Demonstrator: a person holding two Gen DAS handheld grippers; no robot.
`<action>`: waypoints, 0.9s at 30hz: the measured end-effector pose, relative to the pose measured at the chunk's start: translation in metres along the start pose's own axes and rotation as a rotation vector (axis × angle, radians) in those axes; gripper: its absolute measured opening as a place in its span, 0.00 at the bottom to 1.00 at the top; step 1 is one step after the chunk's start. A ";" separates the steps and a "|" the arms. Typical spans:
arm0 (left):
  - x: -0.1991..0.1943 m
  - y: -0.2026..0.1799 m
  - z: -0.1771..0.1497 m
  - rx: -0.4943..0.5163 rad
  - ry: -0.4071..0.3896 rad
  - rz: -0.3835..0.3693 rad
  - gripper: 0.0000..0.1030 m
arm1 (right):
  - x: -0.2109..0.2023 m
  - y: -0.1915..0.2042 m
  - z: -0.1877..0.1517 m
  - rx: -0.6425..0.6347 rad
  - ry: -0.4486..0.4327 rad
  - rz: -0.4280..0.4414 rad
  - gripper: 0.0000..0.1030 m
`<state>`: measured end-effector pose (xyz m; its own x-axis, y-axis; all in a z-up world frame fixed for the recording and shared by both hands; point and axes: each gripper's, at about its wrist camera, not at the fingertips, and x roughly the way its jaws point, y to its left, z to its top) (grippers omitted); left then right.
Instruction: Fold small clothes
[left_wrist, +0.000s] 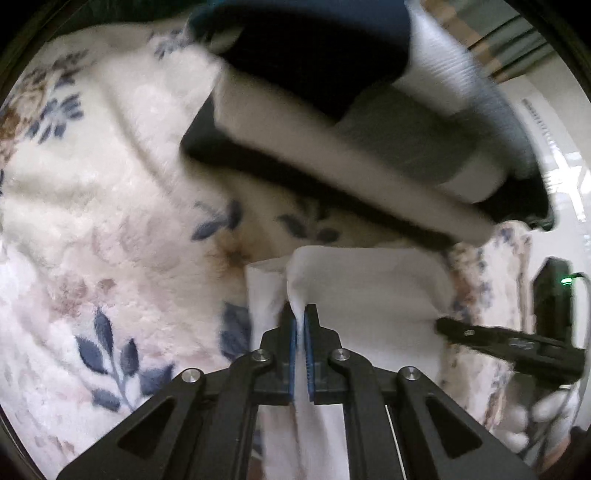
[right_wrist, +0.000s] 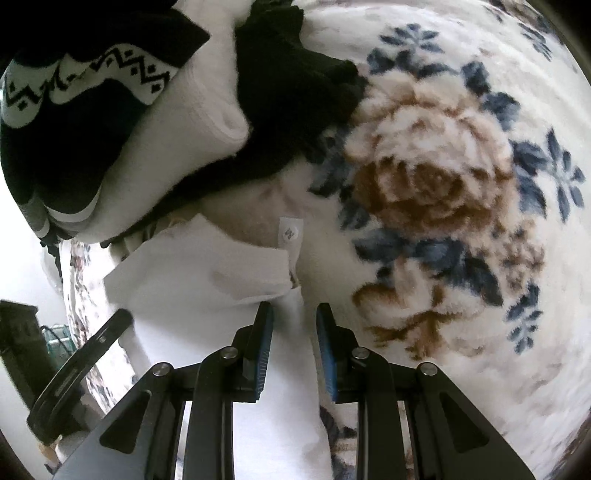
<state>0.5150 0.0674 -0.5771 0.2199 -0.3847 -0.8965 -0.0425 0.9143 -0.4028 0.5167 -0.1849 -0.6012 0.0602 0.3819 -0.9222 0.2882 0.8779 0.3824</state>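
A small white garment (left_wrist: 369, 288) lies on a fluffy floral blanket (left_wrist: 92, 184). My left gripper (left_wrist: 301, 314) is shut on a pinched ridge of the white garment near its left edge. In the right wrist view the same white garment (right_wrist: 199, 277) lies flat, with a small label (right_wrist: 290, 230) at its far edge. My right gripper (right_wrist: 294, 314) is open, its jaws astride the garment's right edge without gripping it. The left gripper's finger (right_wrist: 99, 339) shows at the lower left there; the right gripper's finger (left_wrist: 498, 339) shows at the right of the left wrist view.
A stack of folded clothes (left_wrist: 332, 110), black, white and grey, lies just beyond the white garment; it also shows in the right wrist view (right_wrist: 110, 110), with a patterned black-and-white piece on top. The blanket (right_wrist: 443, 184) edge drops off near a dark device (left_wrist: 554, 295) with a green light.
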 end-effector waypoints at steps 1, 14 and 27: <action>0.003 0.005 0.001 -0.014 0.025 -0.016 0.03 | 0.001 0.001 0.000 -0.005 0.003 -0.002 0.25; 0.015 0.032 0.020 -0.110 0.089 -0.187 0.50 | 0.020 -0.008 0.019 -0.043 0.053 0.115 0.60; -0.052 0.008 0.005 0.044 -0.066 -0.181 0.10 | 0.003 0.014 0.018 -0.079 -0.047 0.236 0.08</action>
<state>0.5082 0.0958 -0.5325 0.2834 -0.5356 -0.7955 0.0455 0.8361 -0.5467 0.5377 -0.1765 -0.5993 0.1623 0.5669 -0.8076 0.1853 0.7864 0.5893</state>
